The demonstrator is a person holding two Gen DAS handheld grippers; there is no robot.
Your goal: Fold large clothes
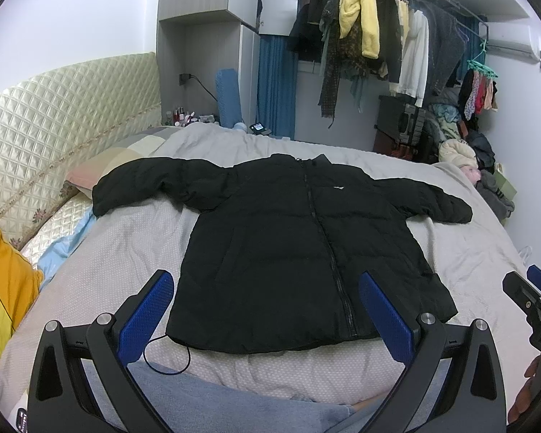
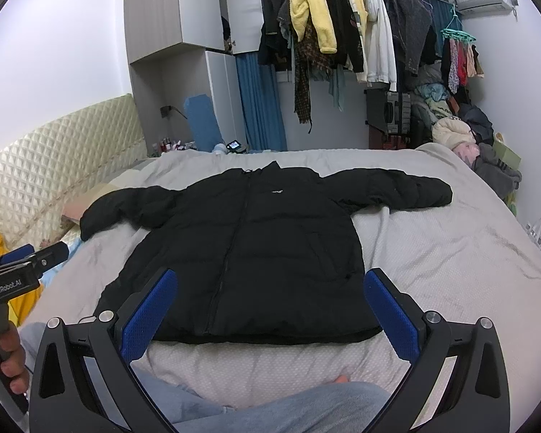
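A black puffer jacket [image 1: 288,238] lies flat and zipped on the grey bedspread [image 1: 108,252], hem toward me, both sleeves spread out sideways. It also shows in the right wrist view [image 2: 241,252]. My left gripper [image 1: 267,288] is open and empty, held above the hem. My right gripper [image 2: 270,285] is open and empty, also above the hem. The right gripper shows at the right edge of the left wrist view [image 1: 530,296]; the left gripper shows at the left edge of the right wrist view [image 2: 25,259].
A quilted headboard [image 1: 54,115] and pillows [image 1: 101,169] lie left. A yellow cushion [image 1: 0,274] sits at the near left. A rack of hanging clothes [image 2: 342,29] and a clothes pile [image 2: 461,133] stand behind the bed. My knees in jeans [image 2: 288,407] are at the bottom.
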